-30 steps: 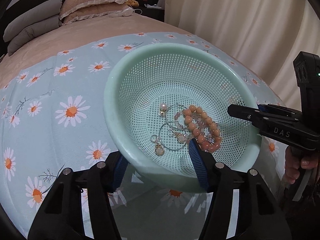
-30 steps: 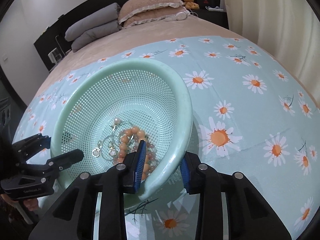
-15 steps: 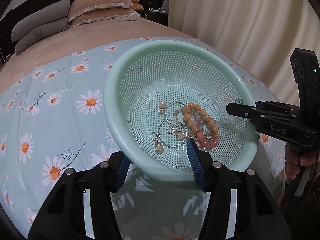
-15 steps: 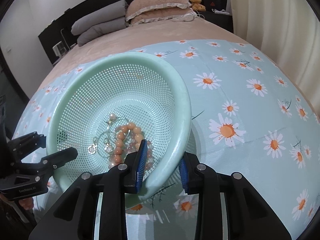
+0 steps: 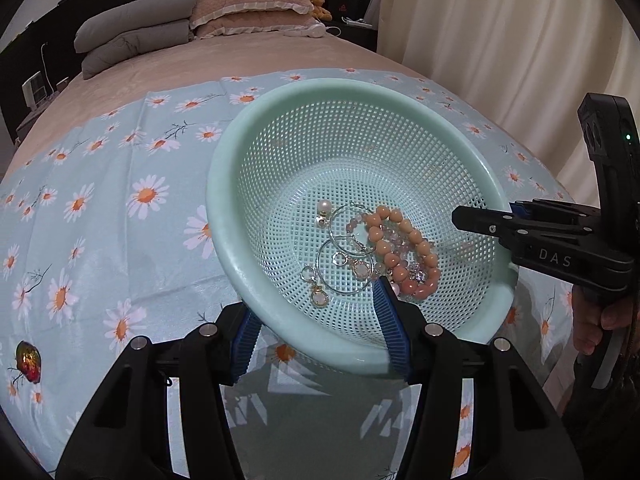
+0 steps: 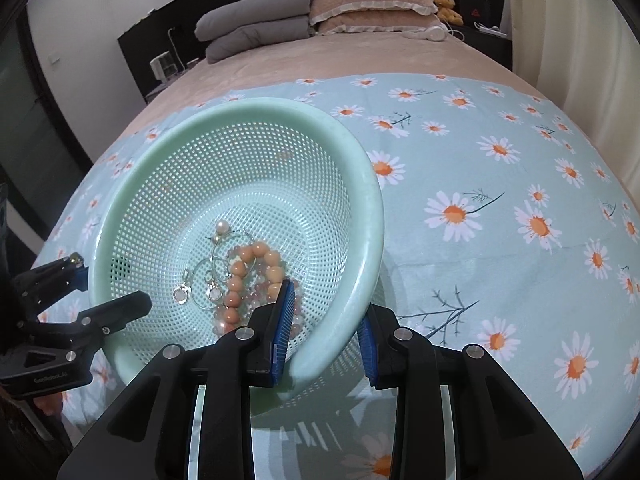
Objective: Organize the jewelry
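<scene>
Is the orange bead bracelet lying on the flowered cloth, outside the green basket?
No, the orange bead bracelet lies inside the green basket, beside hoop earrings, while both grippers hold the rim.

A bed (image 6: 360, 60) carries a pale blue daisy-print cloth (image 6: 500, 200) across its near end. At the head lie two stacked grey pillows (image 6: 256, 32) beside a beige frilled pillow (image 6: 368, 8). A small teddy bear (image 6: 448, 8) sits just past it, with white headphones (image 6: 430, 34) nearby. Cream curtains (image 5: 500, 40) hang to one side (in folds). A red-orange object (image 5: 29, 366), blurred, lies on the cloth.
</scene>
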{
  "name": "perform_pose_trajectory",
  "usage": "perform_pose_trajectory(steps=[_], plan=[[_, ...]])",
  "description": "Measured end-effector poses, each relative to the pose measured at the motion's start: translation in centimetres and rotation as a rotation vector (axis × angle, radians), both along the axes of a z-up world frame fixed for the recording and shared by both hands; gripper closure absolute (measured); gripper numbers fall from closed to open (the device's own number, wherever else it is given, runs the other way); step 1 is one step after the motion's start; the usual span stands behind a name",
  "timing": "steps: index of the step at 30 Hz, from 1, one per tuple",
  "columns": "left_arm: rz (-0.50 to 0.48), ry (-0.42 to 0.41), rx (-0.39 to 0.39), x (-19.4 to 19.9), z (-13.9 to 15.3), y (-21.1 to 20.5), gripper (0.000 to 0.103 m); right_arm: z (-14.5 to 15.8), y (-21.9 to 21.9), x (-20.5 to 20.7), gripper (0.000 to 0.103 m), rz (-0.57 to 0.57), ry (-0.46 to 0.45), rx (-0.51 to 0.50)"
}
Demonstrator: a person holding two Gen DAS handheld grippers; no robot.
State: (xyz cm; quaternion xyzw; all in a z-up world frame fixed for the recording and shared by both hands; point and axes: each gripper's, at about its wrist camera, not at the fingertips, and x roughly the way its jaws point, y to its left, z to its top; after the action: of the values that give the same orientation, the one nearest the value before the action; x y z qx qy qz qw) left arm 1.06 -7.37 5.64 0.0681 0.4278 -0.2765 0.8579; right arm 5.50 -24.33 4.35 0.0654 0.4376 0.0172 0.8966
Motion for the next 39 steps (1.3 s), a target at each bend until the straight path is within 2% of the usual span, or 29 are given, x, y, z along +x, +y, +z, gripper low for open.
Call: perform_pose_trajectory(steps=[12,14,15,17,19,25,28,39], plan=[[0.043,0.044,-0.02,1.9,-2.7,2.3,0.047,-2.0,2.3,2.2,0.073,0.019,0.046,-0.034],[0.034,0.041,-0.029,1.8,-2.7,2.5,0.046,-2.3,2.7,2.4,0.072,0.026,0.05,-0.07],[0.033,0.031,-0.019,1.7,-2.7,2.4,0.043,-2.4,2.8,2.3,0.058,0.029,0.049,-0.09],[0.041,0.0,-0.002,1.3,-2.6,2.6,0.035,-2.2,3.0,1.9,0.042,0.035,0.031,-0.097],[0.056,-0.012,-0.012,1.0,-2.1,3.2,0.03,-1.8,2.5,1.5,0.038,0.029,0.017,-0.089],[0.123,-0.054,-0.012,-0.5,-0.2,5.6,0.028,0.3,1.4,-0.1,0.036,0.009,-0.04,-0.07],[0.148,-0.074,-0.001,-1.7,0.5,6.2,0.024,1.3,1.4,-1.4,0.036,0.003,-0.06,-0.063],[0.168,-0.153,-0.015,-7.7,3.5,6.6,0.024,3.3,2.6,-6.8,0.031,0.05,-0.111,-0.061]])
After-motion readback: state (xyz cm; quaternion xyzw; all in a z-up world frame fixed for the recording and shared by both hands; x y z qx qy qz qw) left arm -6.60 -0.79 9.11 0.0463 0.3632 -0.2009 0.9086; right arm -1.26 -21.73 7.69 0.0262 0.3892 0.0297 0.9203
